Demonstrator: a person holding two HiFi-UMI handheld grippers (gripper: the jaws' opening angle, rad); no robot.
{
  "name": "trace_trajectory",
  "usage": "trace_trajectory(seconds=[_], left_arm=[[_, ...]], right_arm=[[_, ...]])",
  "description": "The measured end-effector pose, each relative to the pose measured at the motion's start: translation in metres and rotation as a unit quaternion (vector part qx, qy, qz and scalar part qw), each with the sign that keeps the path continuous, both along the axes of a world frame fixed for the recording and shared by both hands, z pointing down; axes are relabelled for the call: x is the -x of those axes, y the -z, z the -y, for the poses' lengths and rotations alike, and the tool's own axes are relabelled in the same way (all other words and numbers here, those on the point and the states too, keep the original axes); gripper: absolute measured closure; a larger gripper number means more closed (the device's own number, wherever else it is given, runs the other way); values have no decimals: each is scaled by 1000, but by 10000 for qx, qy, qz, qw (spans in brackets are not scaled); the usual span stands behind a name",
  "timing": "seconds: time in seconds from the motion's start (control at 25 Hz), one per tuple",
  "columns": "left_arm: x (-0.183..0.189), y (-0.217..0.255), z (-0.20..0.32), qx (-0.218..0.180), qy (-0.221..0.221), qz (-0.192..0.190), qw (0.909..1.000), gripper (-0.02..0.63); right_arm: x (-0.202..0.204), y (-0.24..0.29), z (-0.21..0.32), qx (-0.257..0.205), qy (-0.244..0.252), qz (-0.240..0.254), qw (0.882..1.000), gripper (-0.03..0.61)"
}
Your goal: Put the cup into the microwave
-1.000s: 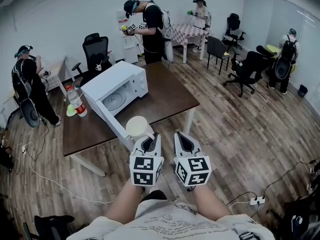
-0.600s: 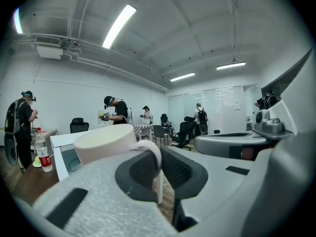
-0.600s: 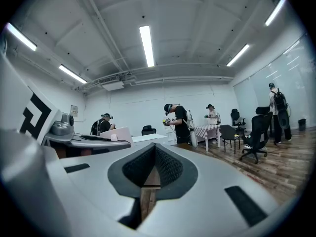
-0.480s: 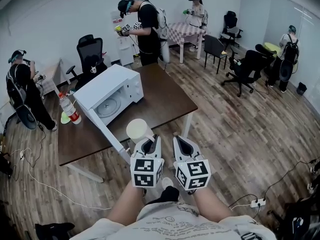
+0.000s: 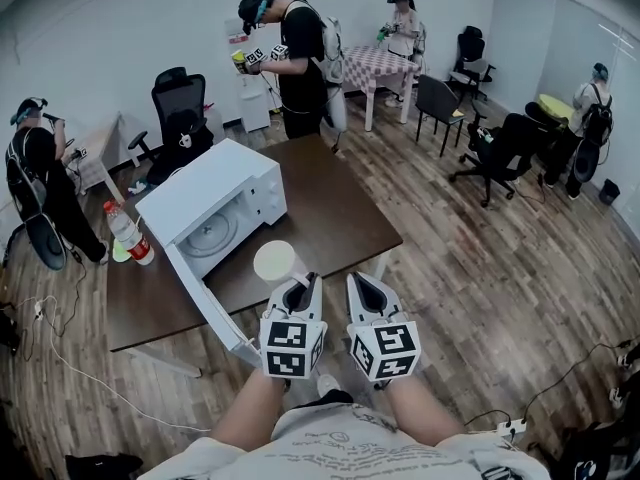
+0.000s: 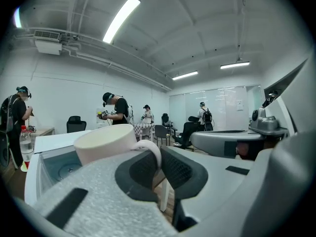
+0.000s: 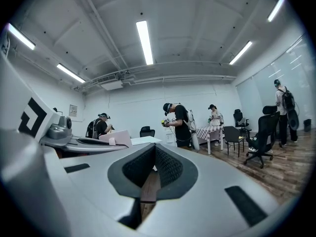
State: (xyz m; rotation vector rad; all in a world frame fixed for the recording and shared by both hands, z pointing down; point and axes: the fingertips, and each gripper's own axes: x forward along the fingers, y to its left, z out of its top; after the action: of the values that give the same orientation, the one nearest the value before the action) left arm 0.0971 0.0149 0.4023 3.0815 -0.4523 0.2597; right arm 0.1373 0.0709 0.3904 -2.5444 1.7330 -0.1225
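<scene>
A cream cup [image 5: 275, 261] hangs over the near edge of the brown table [image 5: 330, 203], just right of the white microwave [image 5: 205, 193]. Its door [image 5: 205, 303] stands open toward me, and the glass turntable [image 5: 212, 233] shows inside. My left gripper [image 5: 300, 288] is shut on the cup's handle. In the left gripper view the cup [image 6: 103, 142] sits up and to the left of the left gripper [image 6: 159, 164], with the microwave's cavity [image 6: 57, 164] beyond it. My right gripper [image 5: 362, 288] is beside the left, shut and empty; the right gripper [image 7: 154, 166] shows its pads pressed together.
A plastic bottle [image 5: 127, 235] stands at the table's left end by a green item. A person [image 5: 300, 53] with grippers stands behind the table, another person [image 5: 35, 183] at the left. Office chairs [image 5: 180, 118] and a checkered table [image 5: 375, 68] fill the back.
I have stepped closer. The microwave and its open door now lie nearer and lower left in the head view. The cup stays held in the left gripper, closer to the opening.
</scene>
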Motion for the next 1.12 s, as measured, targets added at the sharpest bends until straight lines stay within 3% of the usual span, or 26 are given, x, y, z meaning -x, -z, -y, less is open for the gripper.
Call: trace_trajectory(seconds=[0.64,1.12], left_arm=[[-86,-7,114,-32,295,-3,9996,584],[-71,-20,173,-137,985,118,9950,584]], right_arm=[[-86,-3,127,8,623,-106,9980,569],[-71,-22,200,193,1460,81,9891,569]])
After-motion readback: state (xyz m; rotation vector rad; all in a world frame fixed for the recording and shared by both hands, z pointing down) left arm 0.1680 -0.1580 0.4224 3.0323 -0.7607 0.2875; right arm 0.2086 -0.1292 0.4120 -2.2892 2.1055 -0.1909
